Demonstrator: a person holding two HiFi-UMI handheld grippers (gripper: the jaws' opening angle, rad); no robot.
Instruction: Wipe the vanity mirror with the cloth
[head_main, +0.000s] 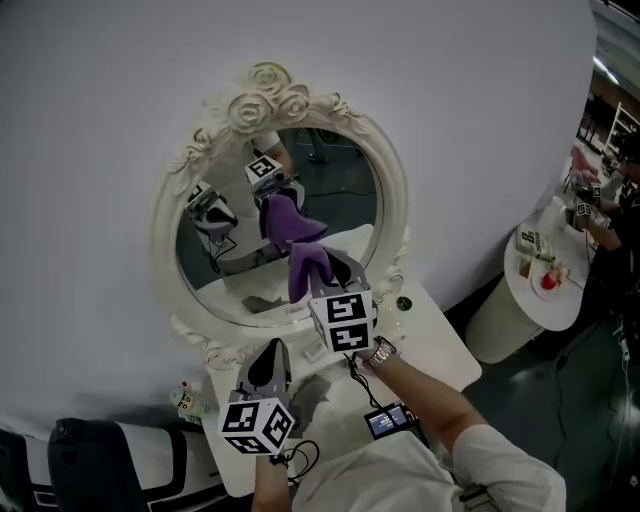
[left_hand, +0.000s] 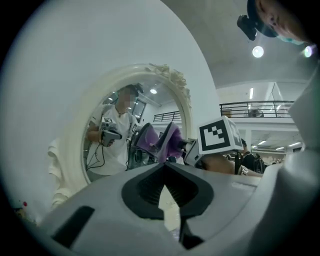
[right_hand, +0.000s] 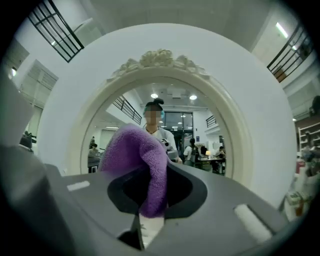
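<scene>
Wiping step, seemingly: purple cloth (head_main: 303, 262) pinched in right gripper (head_main: 324, 274) at vanity mirror (head_main: 345, 195); left gripper (head_main: 271, 350) closed, empty. Next: sweeping across glass.

Grey left gripper (head_main: 272, 352) and right gripper (head_main: 335, 275) each bear a white cube (head_main: 257, 425) of black square markers; white sleeve (head_main: 480, 455), metal watch (head_main: 381, 352), trailing black cables (head_main: 303, 458).

My right tongs (head_main: 330, 272) are held up and forward, jaws pinched on the purple cloth (head_main: 303, 262), with my right forearm (head_main: 432, 398) stretched out straight behind them. My left tongs (head_main: 272, 350) sit lower, to the left of the right tongs and nearer my body, jaws closed together on nothing.
</scene>
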